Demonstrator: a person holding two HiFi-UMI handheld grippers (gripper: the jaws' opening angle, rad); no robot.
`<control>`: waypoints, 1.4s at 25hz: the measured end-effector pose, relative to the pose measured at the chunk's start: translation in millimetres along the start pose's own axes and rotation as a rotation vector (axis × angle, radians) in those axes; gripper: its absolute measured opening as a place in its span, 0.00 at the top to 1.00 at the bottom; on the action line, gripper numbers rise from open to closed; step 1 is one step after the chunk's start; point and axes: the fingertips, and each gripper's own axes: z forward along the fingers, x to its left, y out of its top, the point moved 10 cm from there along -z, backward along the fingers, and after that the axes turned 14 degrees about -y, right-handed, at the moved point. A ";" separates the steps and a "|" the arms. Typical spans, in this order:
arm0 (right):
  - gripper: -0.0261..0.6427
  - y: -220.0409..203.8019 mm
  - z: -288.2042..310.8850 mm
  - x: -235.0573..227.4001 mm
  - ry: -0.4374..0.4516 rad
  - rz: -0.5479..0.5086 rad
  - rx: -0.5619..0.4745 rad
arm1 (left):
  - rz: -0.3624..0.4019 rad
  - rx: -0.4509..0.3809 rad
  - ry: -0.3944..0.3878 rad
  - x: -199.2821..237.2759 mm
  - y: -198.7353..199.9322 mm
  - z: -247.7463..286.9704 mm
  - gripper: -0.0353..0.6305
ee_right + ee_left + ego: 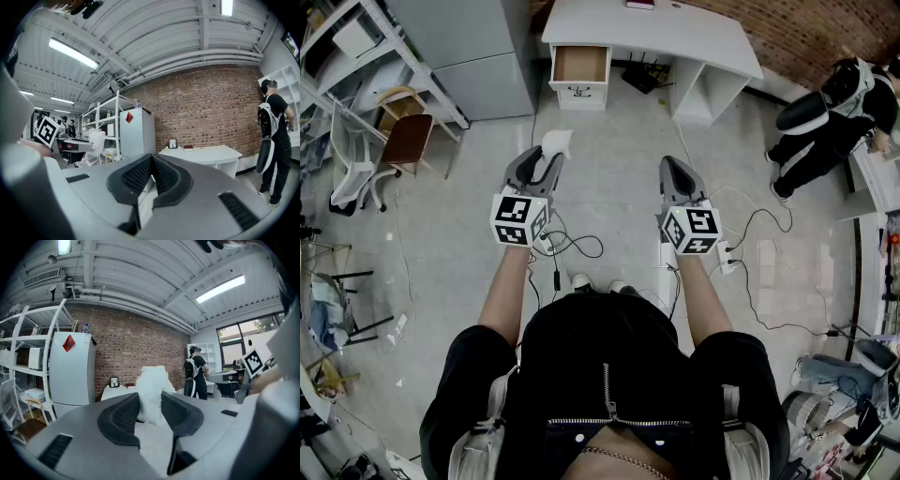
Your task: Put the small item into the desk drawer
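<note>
My left gripper (542, 167) pinches the crumpled white paper wad (558, 142) at its tips, held high and aimed at the open drawer (579, 64) of the white desk (694, 37); my right gripper (679, 171), pressed together and empty, is free to steady the drawer

Fridge (72, 371) — brick wall (133, 350) (wooden chair (406, 139))

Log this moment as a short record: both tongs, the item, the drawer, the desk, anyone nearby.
left tongs: closed on the white crumpled item
right tongs: shut, nothing between them
white crumpled item: sticks up out of the left tongs, away from the desk
drawer: pulled open, no contents visible
white desk: ahead, by the brick wall
bystander: person in black with a backpack, standing to the right
</note>
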 end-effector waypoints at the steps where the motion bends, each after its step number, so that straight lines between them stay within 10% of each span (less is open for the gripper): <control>1: 0.95 -0.9 1.1 2.9 0.002 0.009 0.000 | -0.002 -0.001 0.000 2.9 -0.8 -1.8 0.71; 20: 0.95 -16.6 31.8 44.4 0.032 0.063 0.033 | -0.029 0.019 -0.020 46.8 -16.9 -11.0 0.71; 35: 0.95 -12.2 161.2 21.7 0.064 0.075 0.053 | -0.026 0.040 -0.016 126.9 -7.9 81.3 0.71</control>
